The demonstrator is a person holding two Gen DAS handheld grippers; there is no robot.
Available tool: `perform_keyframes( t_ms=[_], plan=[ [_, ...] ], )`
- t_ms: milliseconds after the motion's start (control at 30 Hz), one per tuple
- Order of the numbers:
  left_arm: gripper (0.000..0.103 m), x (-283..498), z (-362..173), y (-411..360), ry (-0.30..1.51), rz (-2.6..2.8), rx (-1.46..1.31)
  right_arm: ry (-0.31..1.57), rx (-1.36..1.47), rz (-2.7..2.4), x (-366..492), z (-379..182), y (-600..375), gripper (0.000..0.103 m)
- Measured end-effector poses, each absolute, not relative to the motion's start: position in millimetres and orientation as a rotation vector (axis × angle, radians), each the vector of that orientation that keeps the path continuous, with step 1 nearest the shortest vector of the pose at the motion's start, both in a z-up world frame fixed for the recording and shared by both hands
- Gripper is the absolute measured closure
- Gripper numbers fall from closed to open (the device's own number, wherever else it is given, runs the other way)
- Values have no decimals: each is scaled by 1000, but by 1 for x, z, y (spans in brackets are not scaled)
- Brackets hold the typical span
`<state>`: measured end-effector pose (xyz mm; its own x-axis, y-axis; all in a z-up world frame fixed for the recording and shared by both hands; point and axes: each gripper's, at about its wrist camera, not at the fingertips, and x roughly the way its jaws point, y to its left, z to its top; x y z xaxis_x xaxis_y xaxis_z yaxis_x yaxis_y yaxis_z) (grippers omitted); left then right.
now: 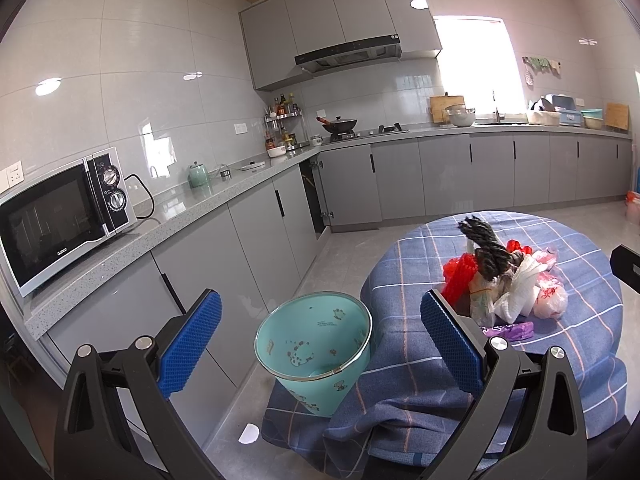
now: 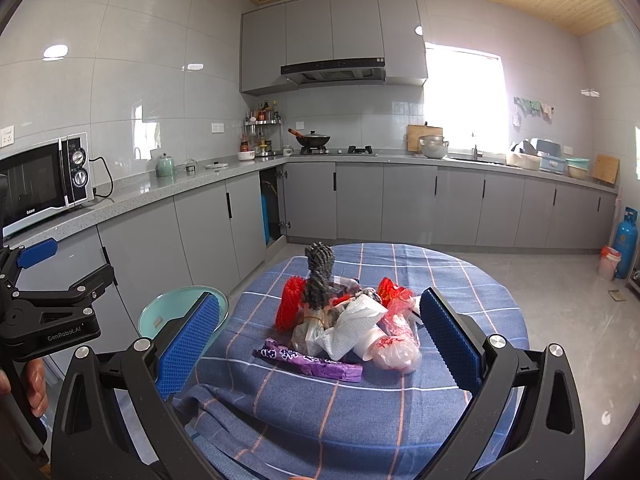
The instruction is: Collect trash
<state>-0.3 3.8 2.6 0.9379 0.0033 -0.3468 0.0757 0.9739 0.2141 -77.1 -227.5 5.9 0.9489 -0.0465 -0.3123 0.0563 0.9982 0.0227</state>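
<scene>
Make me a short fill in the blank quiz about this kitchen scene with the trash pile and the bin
1. The trash pile lies on a round table covered with a blue ____ cloth.
2. The teal bin stands on the ____ beside the table.
3. The tongs of the right gripper are ____, holding nothing.
4. The purple wrapper lies at the ____ edge of the pile in the right wrist view.

Missing words: checked; floor; open; near

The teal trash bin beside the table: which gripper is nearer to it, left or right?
Left. The left gripper is open just above the teal trash bin; the right gripper is open over the table, facing the trash pile.
</scene>
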Motion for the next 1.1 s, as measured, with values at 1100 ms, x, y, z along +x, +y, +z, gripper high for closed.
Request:
perform_keyframes(
  t_ms=[1100],
  plan=[
    [5,2,5,3,348,-48,220,299,28,-82,-73,7,-233,5]
  ],
)
